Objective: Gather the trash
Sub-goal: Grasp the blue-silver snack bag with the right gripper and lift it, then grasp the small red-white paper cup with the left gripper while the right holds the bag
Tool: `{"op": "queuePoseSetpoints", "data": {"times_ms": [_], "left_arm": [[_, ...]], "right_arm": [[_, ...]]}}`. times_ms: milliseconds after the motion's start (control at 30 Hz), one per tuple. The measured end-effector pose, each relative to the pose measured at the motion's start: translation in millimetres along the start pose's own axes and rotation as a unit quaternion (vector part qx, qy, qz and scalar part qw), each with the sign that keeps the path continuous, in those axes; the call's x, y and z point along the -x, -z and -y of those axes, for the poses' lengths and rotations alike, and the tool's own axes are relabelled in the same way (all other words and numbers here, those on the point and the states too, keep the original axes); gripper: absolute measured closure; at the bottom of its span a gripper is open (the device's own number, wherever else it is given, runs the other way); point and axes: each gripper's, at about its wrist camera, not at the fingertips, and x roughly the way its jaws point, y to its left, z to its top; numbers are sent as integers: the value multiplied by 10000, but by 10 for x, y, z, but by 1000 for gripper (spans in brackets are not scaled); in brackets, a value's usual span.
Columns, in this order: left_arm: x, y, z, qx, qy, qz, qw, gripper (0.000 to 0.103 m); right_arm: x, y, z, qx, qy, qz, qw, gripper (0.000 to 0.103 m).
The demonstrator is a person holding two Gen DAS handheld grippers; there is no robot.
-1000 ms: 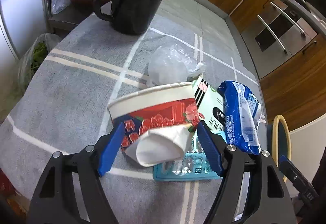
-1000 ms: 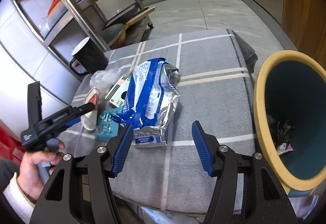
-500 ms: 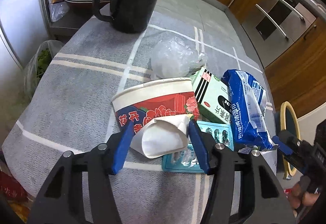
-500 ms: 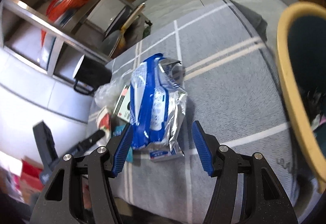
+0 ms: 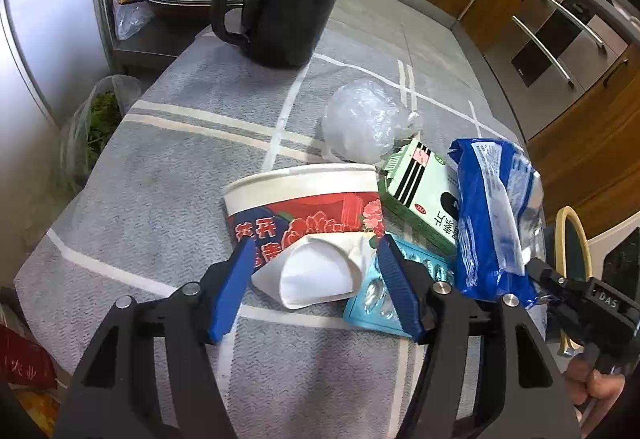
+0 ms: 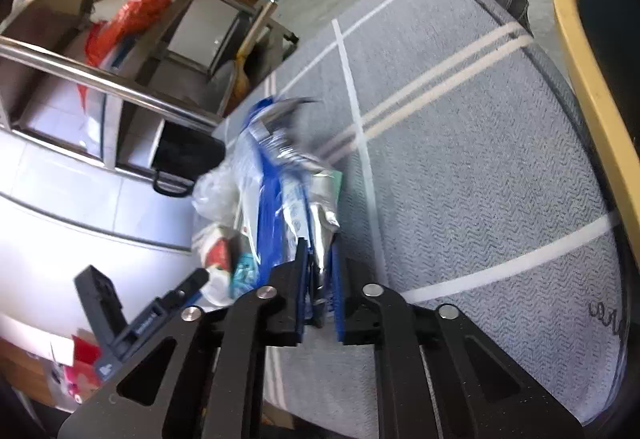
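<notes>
Trash, one heap on the grey striped tablecloth, entered item by item. Blue snack bag: it lies at the heap's outer edge, nearest the bin, which is why I take it first; my right gripper is closing on its crimped near end, foil pinched between the two blue pads, and the bag looks bunched and blurred, so I judge the hold fresh and not yet tested by a lift. Paper cup: crushed, on its side, mouth away from me, its white base between the fingers of my left gripper; those jaws are opening and stand either side of the base without pressing it, so this hand holds nothing, and I judge it waits there for its turn. Blister pack: teal, flat, partly under the cup and under my left gripper's right-hand finger. Green and white carton: lying between cup and bag. Clear plastic wad: behind the carton, loose. Black mug: upright at the far end of the cloth, well apart from the heap; I do not count it as trash. Bin: yellow-rimmed, dark inside, just off the table edge on my right, a short carry for the bag.
</notes>
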Motion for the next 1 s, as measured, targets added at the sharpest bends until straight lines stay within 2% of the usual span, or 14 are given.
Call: {"op": "queuePoseSetpoints", "data": {"times_ms": [67, 233, 433, 833, 933, 1000], "left_arm": [[2, 6, -36, 51, -95, -8, 9999, 37], [10, -8, -173, 332, -66, 6, 9994, 36], [-120, -70, -415, 969, 418, 4, 9944, 33], [-76, -107, -629, 1573, 785, 256, 9841, 33], [-105, -145, -659, 1626, 848, 286, 9826, 37], [-136, -169, -649, 1560, 796, 264, 9842, 47]], "right_arm": [[52, -7, -33, 26, 7, 99, 9999, 92], [221, -32, -75, 13, -86, 344, 9994, 93], [399, -36, -166, 186, -149, 458, 9987, 93], [512, 3, -193, 298, -76, 506, 9982, 93], [516, 3, -215, 339, -55, 511, 9981, 93], [517, 7, -217, 347, -41, 511, 9981, 93]]}}
